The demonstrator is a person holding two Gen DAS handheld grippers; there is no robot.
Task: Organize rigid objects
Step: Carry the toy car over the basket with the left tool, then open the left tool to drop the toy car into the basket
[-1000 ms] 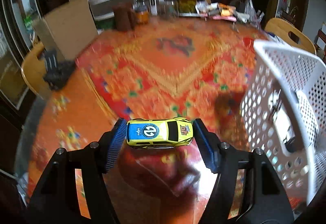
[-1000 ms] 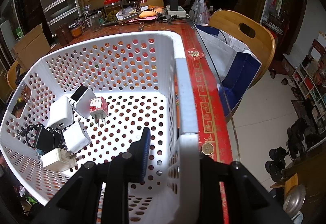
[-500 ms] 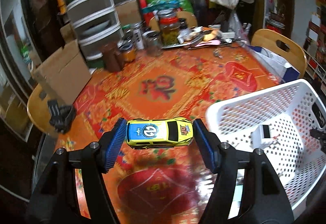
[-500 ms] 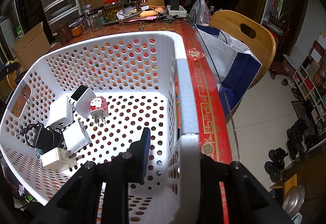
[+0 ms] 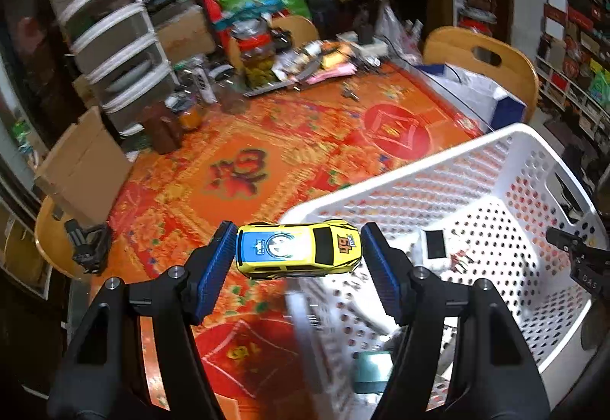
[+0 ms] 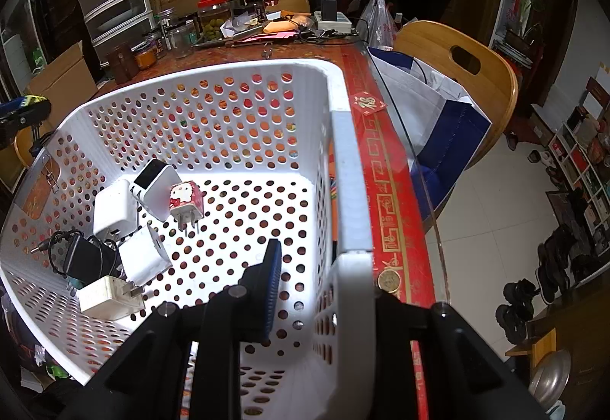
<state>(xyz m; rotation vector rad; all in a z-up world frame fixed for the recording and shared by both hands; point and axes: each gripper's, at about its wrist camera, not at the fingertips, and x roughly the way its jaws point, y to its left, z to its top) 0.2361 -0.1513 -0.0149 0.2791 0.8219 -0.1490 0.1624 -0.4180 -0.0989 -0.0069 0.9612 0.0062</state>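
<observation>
A yellow toy car with a blue roof hangs crosswise in the air, my left gripper shut on its two ends with blue pads. It hovers at the left corner of the white perforated basket. My right gripper is shut on the basket's right wall, with one blue pad inside and the other finger hidden outside. Several chargers lie on the basket floor, among them a pink cartoon one, white ones and a black adapter.
The red patterned tablecloth covers the table. Jars and clutter crowd its far end. Wooden chairs, a blue-and-white bag, a cardboard box and plastic drawers ring the table. A coin lies near the edge.
My left gripper has risen and swung right with the car, from low over the tablecloth to the basket's corner. The right gripper and the basket have kept still.
</observation>
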